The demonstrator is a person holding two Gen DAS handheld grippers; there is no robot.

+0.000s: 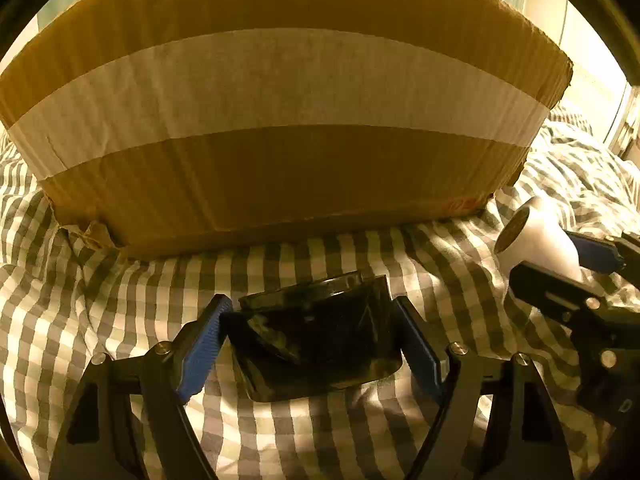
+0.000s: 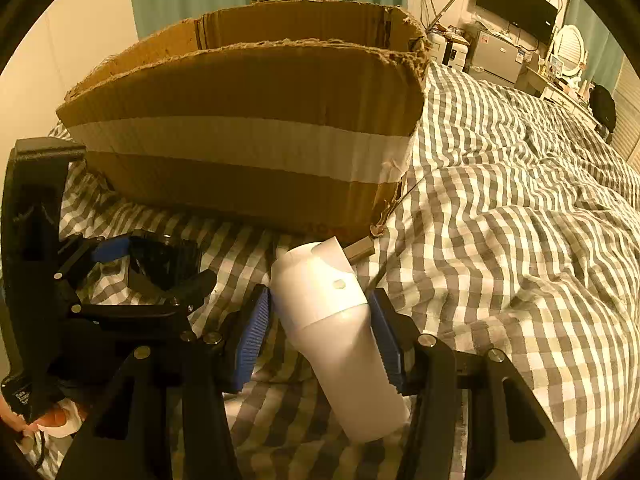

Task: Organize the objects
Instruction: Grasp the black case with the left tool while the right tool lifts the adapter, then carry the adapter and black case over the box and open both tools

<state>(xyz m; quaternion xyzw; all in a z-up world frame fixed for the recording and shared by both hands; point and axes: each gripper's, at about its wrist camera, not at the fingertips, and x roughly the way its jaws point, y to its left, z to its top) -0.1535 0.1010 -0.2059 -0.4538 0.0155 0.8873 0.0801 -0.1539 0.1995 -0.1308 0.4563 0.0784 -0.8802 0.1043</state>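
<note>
Two claws loaded before cardboard box (image 1: 280, 92): left claw (image 1: 312, 332) clamped on black jar (image 1: 316, 340), right claw (image 2: 320, 328) clamped on white tube (image 2: 332, 320), likely for dropping inside.

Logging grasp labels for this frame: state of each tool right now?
Left tool: closed on the black jar.
Right tool: closed on the white tube.

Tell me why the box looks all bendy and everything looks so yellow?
In the left wrist view the fisheye lens bows the cardboard box into a curve, and dark corners ring the picture; warm room light tints it yellow. The black container in the left tool shows shiny glare. In the right wrist view the checkered blanket bends too, and the white tube looks bright.
</note>
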